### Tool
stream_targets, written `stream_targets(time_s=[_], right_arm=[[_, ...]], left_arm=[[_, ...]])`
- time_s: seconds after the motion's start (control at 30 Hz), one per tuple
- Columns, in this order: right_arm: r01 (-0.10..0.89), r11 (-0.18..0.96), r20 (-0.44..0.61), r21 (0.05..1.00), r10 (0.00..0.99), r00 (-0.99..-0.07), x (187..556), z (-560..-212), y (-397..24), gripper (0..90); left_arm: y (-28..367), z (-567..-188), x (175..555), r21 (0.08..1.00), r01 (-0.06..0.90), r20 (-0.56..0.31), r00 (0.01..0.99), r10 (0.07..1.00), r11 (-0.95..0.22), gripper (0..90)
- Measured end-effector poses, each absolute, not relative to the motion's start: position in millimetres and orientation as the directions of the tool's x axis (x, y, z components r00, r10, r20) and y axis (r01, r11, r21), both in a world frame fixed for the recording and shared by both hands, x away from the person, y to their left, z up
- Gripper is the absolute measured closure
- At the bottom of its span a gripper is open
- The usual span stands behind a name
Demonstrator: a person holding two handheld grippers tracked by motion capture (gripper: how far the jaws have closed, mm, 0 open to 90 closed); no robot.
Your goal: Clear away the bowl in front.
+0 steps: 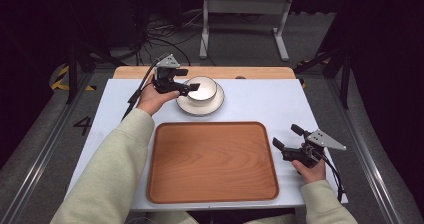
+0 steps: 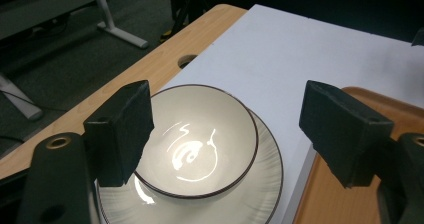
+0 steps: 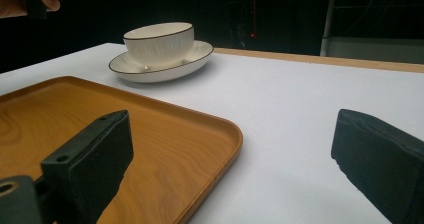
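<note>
Nearest the person, the wide rounded-corner wooden tray (image 1: 212, 161) lies empty along the counter's (image 1: 260, 101) near edge, all of its floor free for landing something. Just off its right rim the right gripper (image 1: 285, 138) hangs low over the white top, jaws spread wide and holding nothing, well clear of the action. Further out, the left gripper (image 1: 189, 88) reaches in at the near-left side of the cream bowl with a dark rim line (image 2: 200, 139), jaws also spread, not yet closed on anything; one jaw sits at the bowl's rim. The bowl sits inside a matching cream saucer-like plate (image 2: 265, 184), just beyond the tray's far edge. Looks like a rim pinch is the job: bite the wall squarely and lift straight, so the plate stays put. Open counter spreads right of the crockery; the far wooden edge lies close behind it.
</note>
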State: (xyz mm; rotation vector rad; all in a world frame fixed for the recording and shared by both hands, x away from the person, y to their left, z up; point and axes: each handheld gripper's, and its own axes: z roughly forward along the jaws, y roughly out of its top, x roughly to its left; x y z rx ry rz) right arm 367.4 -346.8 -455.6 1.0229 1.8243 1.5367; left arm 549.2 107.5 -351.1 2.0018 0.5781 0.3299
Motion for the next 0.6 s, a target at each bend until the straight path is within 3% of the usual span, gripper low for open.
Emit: stream_targets(time_s=[0.33,0.6], right_arm=[[0.209,0.056,0.074,0.976,0.821,-0.566,368,-456,-347,3.8],[0.209,0.056,0.075,0.976,0.820,-0.568,368,-456,-347,3.9]], left_arm=[[99,-373,562,0.842,0.337,-0.069,0.842,0.535,-0.422,27.0],[85,-383,562,0.823,0.329,-0.070,0.868,0.492,-0.463,32.2]])
